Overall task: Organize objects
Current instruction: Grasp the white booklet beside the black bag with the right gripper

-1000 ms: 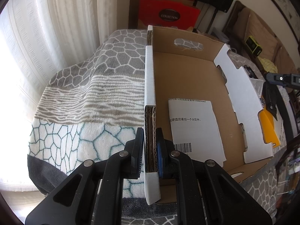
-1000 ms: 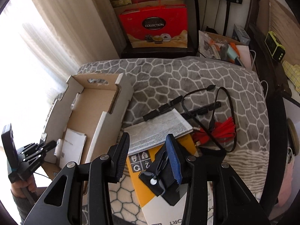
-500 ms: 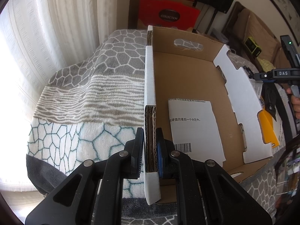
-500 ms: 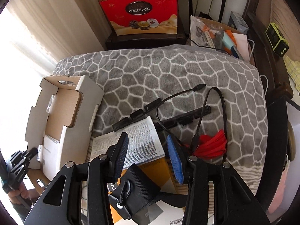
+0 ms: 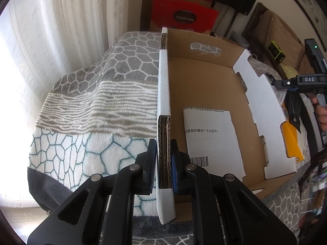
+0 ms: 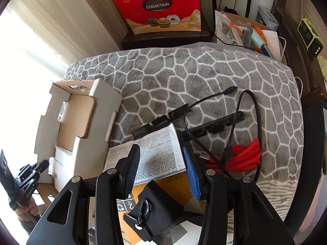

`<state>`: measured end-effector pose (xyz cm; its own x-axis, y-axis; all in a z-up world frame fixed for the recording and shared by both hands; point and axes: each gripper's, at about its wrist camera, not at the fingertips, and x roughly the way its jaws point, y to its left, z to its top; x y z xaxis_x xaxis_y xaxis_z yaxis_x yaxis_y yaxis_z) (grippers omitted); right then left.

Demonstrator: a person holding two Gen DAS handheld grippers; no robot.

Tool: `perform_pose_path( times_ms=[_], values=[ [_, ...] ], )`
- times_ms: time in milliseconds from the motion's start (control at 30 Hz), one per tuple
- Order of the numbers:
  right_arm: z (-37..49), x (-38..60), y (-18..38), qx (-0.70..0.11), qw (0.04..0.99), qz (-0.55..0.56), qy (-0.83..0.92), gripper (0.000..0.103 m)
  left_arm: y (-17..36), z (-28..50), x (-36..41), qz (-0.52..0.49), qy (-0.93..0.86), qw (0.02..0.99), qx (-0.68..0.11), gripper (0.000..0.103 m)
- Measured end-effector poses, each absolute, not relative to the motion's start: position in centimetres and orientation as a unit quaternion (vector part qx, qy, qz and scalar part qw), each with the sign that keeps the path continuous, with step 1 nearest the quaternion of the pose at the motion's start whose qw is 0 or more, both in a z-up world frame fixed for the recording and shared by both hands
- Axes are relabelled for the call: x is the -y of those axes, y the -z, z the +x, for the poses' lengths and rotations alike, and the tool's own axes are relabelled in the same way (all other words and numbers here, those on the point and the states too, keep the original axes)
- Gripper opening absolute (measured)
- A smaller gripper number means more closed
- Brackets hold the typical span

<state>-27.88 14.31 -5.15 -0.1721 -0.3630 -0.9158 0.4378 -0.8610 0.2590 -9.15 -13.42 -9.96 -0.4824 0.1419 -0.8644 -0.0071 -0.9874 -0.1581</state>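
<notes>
Left tool pinches the near wall of the cardboard box, pads tight on the corrugated edge, and a white sheet lies flat inside. Right tool hangs spread above the printed leaflet, gripping nothing, a black strap just below it. Beyond, black cable and red cord lie on the patterned blanket.

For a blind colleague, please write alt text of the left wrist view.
The left gripper has its jaws shut on the side wall of an open cardboard box. Inside lies a printed sheet; the box rests on a patterned blanket.
</notes>
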Motion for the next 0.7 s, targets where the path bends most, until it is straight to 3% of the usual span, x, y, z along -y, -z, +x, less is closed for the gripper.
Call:
perform_pose_path(
  times_ms=[400, 433, 500, 700],
  values=[
    [-27.3, -13.9, 4.3, 0.01, 0.265, 0.586, 0.766, 0.042, 10.2, -9.4, 13.4, -0.507, -0.859, 0.036, 0.063, 0.012],
    [-27.3, -14.1, 4.4, 0.021, 0.271, 0.589, 0.761, 0.039, 10.2, -9.4, 13.4, -0.507, -0.859, 0.037, 0.063, 0.012],
    [-27.4, -14.3, 5.1, 0.066, 0.296, 0.61, 0.732, 0.021, 10.2, -9.5, 13.5, -0.507, -0.858, 0.037, 0.066, 0.012],
    [-26.8, -13.1, 5.9, 0.044, 0.285, 0.605, 0.743, 0.014, 10.2, -9.5, 13.4, -0.508, -0.858, 0.037, 0.067, 0.012]
  ],
)
